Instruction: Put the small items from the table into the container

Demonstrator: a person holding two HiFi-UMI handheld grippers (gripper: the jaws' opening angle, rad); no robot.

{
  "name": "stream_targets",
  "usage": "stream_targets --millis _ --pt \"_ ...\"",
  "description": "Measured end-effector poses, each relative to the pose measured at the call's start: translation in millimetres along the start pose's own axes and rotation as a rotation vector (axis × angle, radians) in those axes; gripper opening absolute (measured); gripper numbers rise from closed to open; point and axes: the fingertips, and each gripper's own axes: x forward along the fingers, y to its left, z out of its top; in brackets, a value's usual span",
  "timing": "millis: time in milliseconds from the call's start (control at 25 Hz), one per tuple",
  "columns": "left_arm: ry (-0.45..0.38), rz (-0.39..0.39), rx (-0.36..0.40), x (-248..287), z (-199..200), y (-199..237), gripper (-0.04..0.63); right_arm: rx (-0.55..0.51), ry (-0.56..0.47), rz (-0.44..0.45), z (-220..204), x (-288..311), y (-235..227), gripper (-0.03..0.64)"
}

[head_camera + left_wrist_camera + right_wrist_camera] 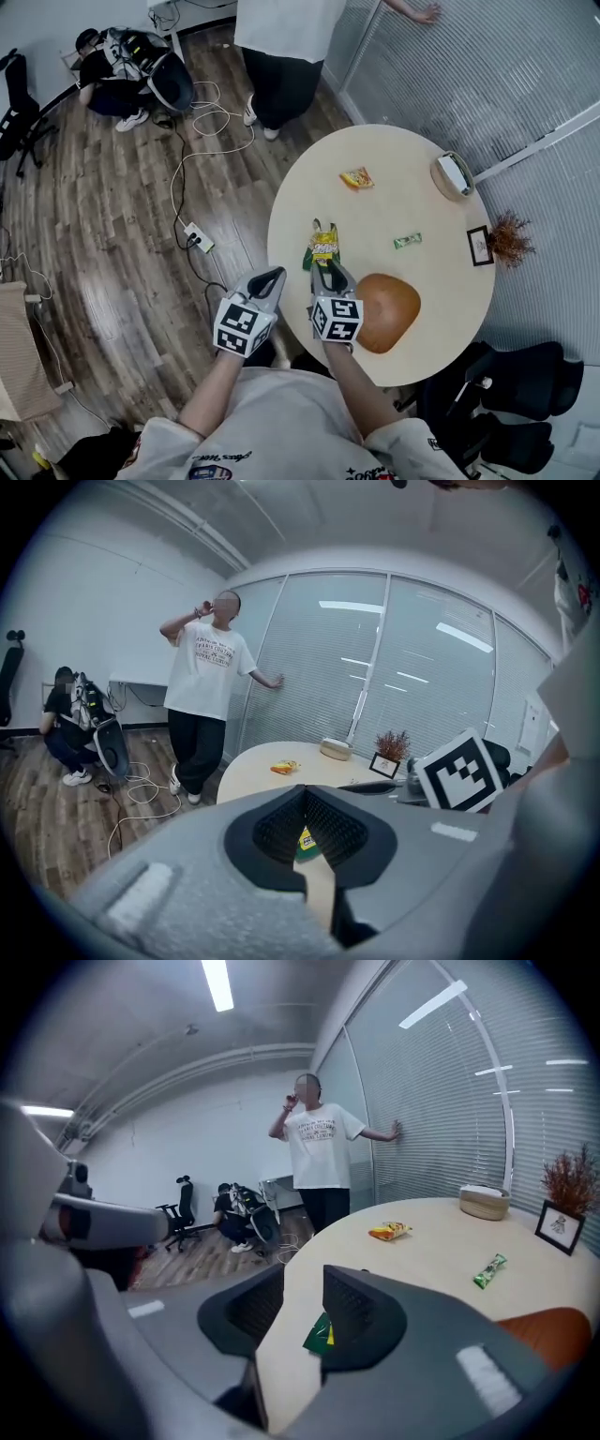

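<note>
Right claw [326,272] tilts down, released, by the packet [324,246]; left claw [271,277] alongside, clenched empty.

3 snack packets [356,177] [323,246] [407,241], 1 container [387,311], 1 basket [455,174].

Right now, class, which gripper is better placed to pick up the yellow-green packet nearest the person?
Right. The right gripper is over the table with its fingers apart, and the yellow-green packet lies just ahead of them. The left gripper is shut and sits further off, by the table's edge.
</note>
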Motion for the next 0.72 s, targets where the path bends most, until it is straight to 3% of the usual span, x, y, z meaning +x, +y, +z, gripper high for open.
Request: stream_targets --millis 240,360,720 --pt "0.024 -0.029 -0.001 6 1 23 0.0 0.04 0.101 -0.134 -30 58 -33 0.228" --pt "0.039 -0.035 -0.011 2 -1 32 0.0 0.053 0.171 -0.183 -50 79 -49 0.252" --pt "0.065 -0.023 -0.031 -9 -9 59 0.0 0.083 0.318 -0.268 -89 107 -74 0.216"
